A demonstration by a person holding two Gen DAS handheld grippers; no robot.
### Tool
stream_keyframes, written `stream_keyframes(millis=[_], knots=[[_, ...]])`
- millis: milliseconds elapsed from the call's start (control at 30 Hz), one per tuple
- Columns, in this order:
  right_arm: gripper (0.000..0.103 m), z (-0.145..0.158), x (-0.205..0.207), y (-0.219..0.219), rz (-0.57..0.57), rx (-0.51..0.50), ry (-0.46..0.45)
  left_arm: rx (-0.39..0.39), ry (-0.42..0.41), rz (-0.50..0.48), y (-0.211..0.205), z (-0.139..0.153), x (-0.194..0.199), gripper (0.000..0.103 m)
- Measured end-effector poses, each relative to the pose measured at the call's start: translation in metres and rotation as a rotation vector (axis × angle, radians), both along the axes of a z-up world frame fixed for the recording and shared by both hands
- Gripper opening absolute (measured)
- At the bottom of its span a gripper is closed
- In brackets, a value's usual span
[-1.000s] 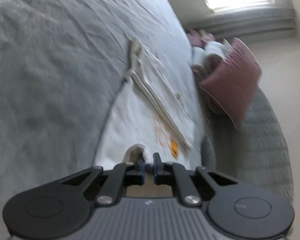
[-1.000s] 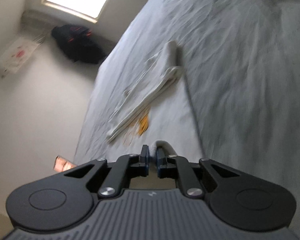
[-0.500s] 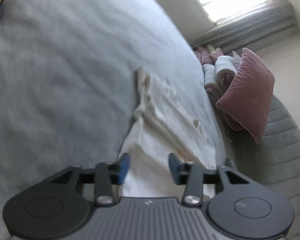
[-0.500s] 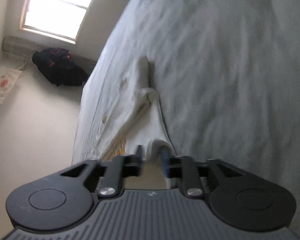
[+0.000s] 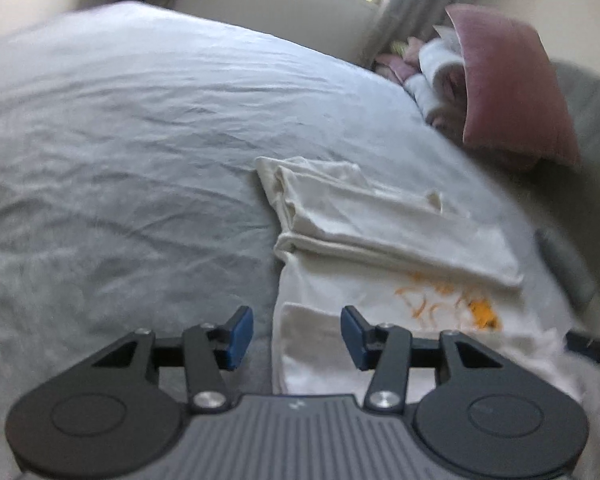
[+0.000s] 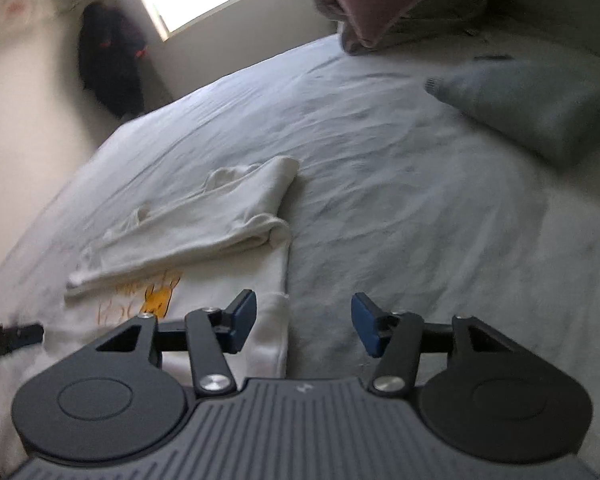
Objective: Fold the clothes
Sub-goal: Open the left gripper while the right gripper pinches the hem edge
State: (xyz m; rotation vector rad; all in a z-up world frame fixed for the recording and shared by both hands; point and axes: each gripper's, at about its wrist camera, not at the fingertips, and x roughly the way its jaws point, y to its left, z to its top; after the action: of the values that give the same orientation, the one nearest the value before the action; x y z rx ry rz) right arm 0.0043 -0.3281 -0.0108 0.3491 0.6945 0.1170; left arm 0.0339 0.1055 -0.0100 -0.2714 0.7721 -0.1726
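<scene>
both claws stood apart with nothing pinched between them. on the left, the left gripper (image 5: 297,332) hung over the near left edge of the cream shirt (image 5: 380,248), its jaws narrowing a little, with the folded hem lying below the gap rather than in it; neither blue pad (image 5: 239,338) pressed cloth. further right, the right gripper (image 6: 303,328) had its jaws widening, straddling the shirt's right edge (image 6: 276,320), one pad over cloth and the other over the grey bedsheet (image 6: 400,168). the shirt lay flat on the bed, its upper part already folded down in a thick band (image 5: 396,236) above the orange print (image 5: 448,300), the hem turned up near the claws. the risk, as i judged it, was that a loose hem could spring back or slide on the sheet, skewing the fold; a careless regrip might also catch the bedsheet with the shirt. both grippers pointed forward and downward at the bed, side by side, seemingly level with each other. a pink cushion (image 5: 512,84) and a folded grey garment (image 6: 532,108) sat well clear.
</scene>
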Motion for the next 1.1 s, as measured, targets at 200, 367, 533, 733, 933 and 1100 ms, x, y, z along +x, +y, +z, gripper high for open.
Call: stream_keyframes(millis=[200, 367, 533, 733, 933, 1100], knots=[[0.055, -0.006, 0.015, 0.012, 0.04, -0.018, -0.002, 0.072, 0.004, -0.029, -0.013, -0.005, 0.002, 0.032], [0.038, -0.013, 0.011, 0.023, 0.033, -0.049, 0.015, 0.136, -0.012, -0.028, -0.021, -0.007, 0.001, 0.028], [0.016, -0.015, 0.005, 0.032, 0.038, -0.095, -0.019, 0.193, -0.043, -0.032, -0.028, -0.007, -0.001, 0.029], [0.016, -0.016, -0.002, 0.051, 0.059, -0.243, -0.065, 0.277, -0.076, -0.027, -0.04, -0.009, -0.006, 0.033], [0.016, -0.02, -0.008, 0.069, 0.093, -0.404, -0.117, 0.344, -0.124, -0.024, -0.05, -0.009, -0.014, 0.013], [0.013, -0.024, -0.016, 0.086, 0.141, -0.572, -0.172, 0.328, -0.144, -0.006, -0.047, -0.006, -0.019, 0.009]])
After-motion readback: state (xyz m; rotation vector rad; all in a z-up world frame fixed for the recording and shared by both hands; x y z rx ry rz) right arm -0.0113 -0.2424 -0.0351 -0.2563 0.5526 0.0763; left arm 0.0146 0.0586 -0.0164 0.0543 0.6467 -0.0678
